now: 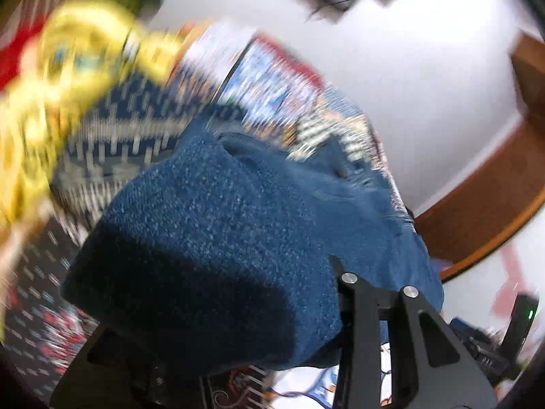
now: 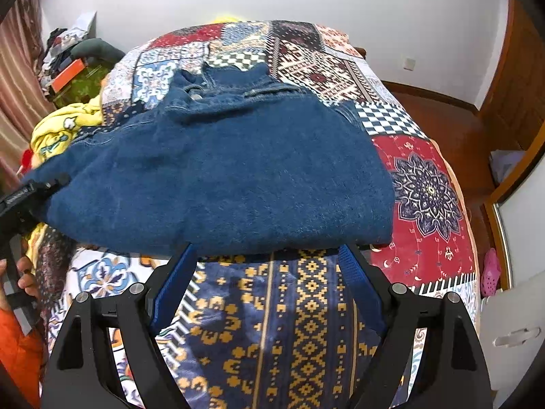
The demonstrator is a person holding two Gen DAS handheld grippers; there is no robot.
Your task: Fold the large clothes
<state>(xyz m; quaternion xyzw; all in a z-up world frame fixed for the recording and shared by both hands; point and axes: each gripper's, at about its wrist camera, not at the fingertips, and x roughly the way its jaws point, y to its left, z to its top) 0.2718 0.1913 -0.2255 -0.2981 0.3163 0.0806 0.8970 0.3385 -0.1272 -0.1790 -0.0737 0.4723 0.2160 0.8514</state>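
A pair of blue jeans (image 2: 218, 177) lies folded on the patchwork bedspread (image 2: 425, 204). My right gripper (image 2: 269, 255) is open, its blue-padded fingers (image 2: 177, 286) spread just in front of the jeans' near folded edge, holding nothing. My left gripper (image 2: 37, 187) shows at the jeans' left edge in the right wrist view. In the blurred left wrist view the denim (image 1: 211, 238) drapes over and between the fingers (image 1: 354, 293), hiding the tips; the grip on the denim cannot be confirmed.
A yellow patterned garment (image 2: 64, 129) lies bunched at the bed's left side, also in the left wrist view (image 1: 78, 68). Wooden floor (image 2: 442, 119) and a wooden door (image 2: 517, 95) lie to the right. Clutter sits in the far left corner (image 2: 68, 58).
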